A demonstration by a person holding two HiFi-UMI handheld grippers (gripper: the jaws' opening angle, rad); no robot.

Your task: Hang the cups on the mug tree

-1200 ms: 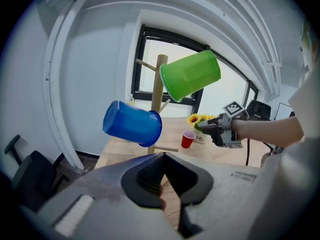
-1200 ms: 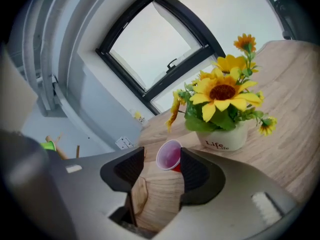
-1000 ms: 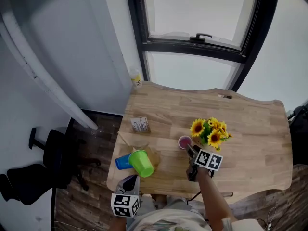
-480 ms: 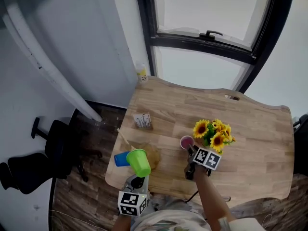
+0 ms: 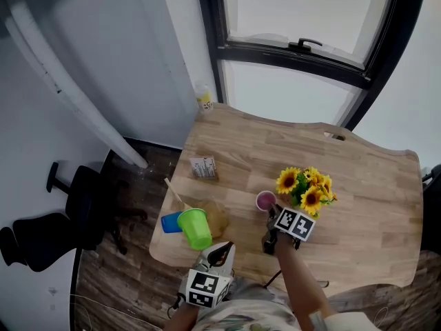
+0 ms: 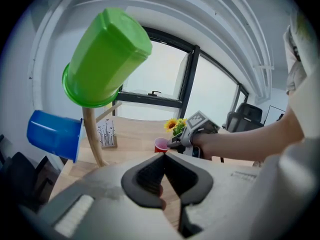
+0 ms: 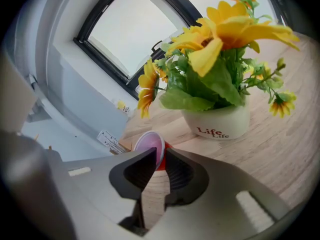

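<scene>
The wooden mug tree (image 5: pixel 180 202) stands at the table's front left corner, with a green cup (image 5: pixel 194 227) and a blue cup (image 5: pixel 171 222) hung on it. In the left gripper view the green cup (image 6: pixel 107 59) hangs mouth-down high on the left and the blue cup (image 6: pixel 54 134) lower down. A red cup (image 5: pixel 266 201) stands beside the flower pot. My right gripper (image 7: pixel 161 154) has just been closing its jaws, and they now pinch the red cup's (image 7: pixel 150 149) wall at the rim. My left gripper (image 5: pixel 219 252) hovers at the table's front edge, shut and empty, right of the tree.
A white pot of sunflowers (image 5: pixel 304 190) stands right behind the red cup, close to my right gripper. A small printed card box (image 5: pixel 203 167) lies behind the tree. A little bottle (image 5: pixel 204 101) sits at the back left corner. An office chair (image 5: pixel 62 219) stands on the floor to the left.
My left gripper has moved right along the table's front edge, away from the mug tree. My right gripper has sunk a little onto the red cup and closed on its rim.
</scene>
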